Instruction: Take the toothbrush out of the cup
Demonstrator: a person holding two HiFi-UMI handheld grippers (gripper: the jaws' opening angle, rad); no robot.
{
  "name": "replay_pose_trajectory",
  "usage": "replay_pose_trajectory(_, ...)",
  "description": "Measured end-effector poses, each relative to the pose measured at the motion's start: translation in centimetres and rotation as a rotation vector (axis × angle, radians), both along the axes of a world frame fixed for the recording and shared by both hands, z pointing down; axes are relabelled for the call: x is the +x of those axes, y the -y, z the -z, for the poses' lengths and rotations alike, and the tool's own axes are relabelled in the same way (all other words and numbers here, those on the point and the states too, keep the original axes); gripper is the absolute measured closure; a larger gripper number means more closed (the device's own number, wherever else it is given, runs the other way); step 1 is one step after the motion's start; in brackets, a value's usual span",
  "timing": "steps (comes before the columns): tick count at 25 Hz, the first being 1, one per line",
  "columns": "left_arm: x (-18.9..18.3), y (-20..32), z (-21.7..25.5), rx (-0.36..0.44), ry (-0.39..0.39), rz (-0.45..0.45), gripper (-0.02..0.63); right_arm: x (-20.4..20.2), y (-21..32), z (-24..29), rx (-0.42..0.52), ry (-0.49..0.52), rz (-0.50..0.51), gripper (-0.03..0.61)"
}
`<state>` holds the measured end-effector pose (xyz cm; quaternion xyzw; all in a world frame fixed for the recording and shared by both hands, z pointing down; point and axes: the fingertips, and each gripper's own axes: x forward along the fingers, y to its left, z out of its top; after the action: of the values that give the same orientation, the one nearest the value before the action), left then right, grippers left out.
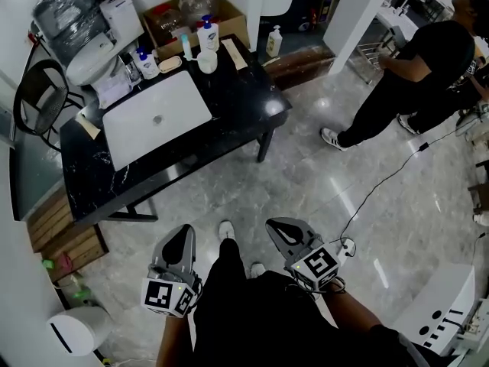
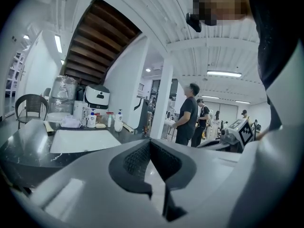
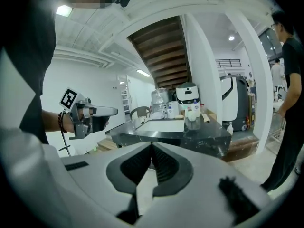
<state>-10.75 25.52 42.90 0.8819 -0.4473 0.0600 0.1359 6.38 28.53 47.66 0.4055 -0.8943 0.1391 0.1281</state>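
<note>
A white cup (image 1: 206,61) stands at the far end of the black table (image 1: 252,109), beyond the white basin (image 1: 153,117). It also shows small in the left gripper view as the cup (image 2: 118,126) and in the right gripper view as the cup (image 3: 192,122). A toothbrush is too small to make out. My left gripper (image 1: 181,241) and right gripper (image 1: 280,227) hover side by side over the floor, well short of the table. Both jaws are closed with nothing between them, as seen at the left gripper (image 2: 150,144) and the right gripper (image 3: 152,148).
Pump bottles (image 1: 208,33) and a cardboard box (image 1: 172,17) crowd the table's far end. A chair (image 1: 38,98) stands at its left and wooden pallets (image 1: 65,232) beside it. A person in black (image 1: 412,82) stands at the right, with a cable (image 1: 382,186) across the marble floor.
</note>
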Motion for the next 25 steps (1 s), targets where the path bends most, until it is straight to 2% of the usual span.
replay_pose_trajectory(7,-1.5,5.2,0.4,0.0,-0.012,-0.009,0.604,-1.6,4.3,0.6,-0.002,0.002,-0.013,0.564)
replay_pose_trajectory(15,-2.7,10.3,0.2,0.002,-0.023,-0.061,0.604,-3.2,8.7,1.4,0.005,-0.028,-0.046,0.563)
replay_pose_trajectory(25,-3.9,13.8,-0.3,0.0,-0.039,-0.116,0.604,-5.0,11.6,1.5,0.017,-0.026,-0.097,0.563)
